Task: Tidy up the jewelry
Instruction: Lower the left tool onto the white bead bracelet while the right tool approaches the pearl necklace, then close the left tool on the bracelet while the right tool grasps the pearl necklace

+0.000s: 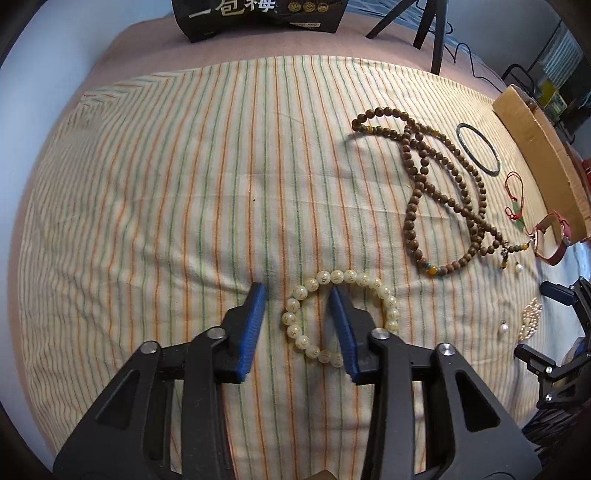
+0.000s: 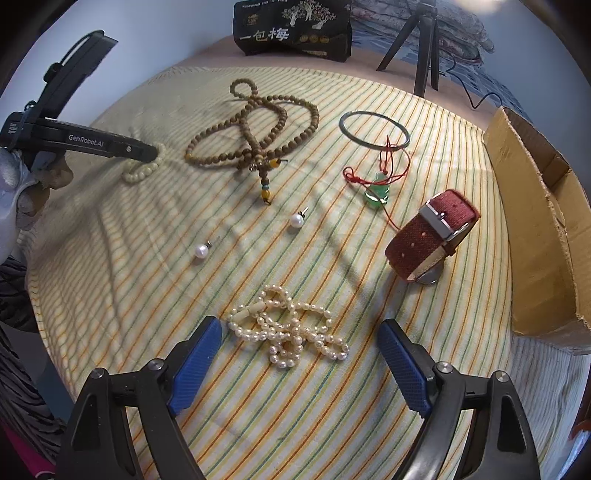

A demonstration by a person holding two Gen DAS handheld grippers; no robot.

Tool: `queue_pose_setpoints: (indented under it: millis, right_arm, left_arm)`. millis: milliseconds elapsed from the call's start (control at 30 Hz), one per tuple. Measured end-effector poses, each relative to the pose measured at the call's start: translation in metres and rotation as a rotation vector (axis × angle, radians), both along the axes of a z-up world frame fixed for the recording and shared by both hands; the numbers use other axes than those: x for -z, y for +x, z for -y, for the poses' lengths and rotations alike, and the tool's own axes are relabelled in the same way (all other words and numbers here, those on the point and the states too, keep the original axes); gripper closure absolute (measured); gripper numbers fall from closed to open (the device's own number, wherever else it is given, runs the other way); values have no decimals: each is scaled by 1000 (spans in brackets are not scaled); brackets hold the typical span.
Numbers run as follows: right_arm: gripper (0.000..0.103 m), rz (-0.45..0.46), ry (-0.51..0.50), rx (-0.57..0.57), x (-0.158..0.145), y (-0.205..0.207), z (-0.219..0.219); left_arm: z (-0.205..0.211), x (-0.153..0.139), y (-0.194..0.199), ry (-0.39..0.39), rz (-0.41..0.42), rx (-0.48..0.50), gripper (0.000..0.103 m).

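Striped cloth (image 2: 110, 258), cardboard box (image 2: 535, 240) rightward

Left gripper (image 1: 298, 291) fingers (image 1: 255, 314) (spread apart) straddling the pale bead bracelet (image 1: 341, 315).

Striped cloth (image 2: 110, 229) spread over a pink surface (image 1: 147, 40), black snack bag (image 2: 291, 33) at the far edge, tripod (image 2: 424, 48) beside it, black cable (image 2: 476, 99) trailing right

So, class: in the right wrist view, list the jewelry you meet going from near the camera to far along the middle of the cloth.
Pearl necklace → near pearl earring → far pearl earring → wooden beads.
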State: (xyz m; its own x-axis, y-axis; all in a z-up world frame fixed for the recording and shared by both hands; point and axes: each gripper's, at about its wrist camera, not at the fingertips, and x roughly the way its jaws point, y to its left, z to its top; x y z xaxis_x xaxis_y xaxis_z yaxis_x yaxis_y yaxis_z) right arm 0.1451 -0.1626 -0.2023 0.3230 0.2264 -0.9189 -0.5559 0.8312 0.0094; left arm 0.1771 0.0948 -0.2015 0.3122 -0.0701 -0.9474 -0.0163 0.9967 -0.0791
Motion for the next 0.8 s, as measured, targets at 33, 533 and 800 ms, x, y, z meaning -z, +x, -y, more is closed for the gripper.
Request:
queue_pose_setpoints:
  millis: [33, 533, 800]
  right_arm:
    - [13, 2, -5, -1, 1, 0, -1]
    - [80, -1, 29, -17, -7, -4, -7]
    - [98, 3, 59, -15, -13, -3, -2]
  left_arm:
    - [-1, 0, 0, 5, 4, -6, 77]
    - [1, -16, 4, -14, 50, -38, 98]
    - [22, -43, 4, -35, 132, -17, 98]
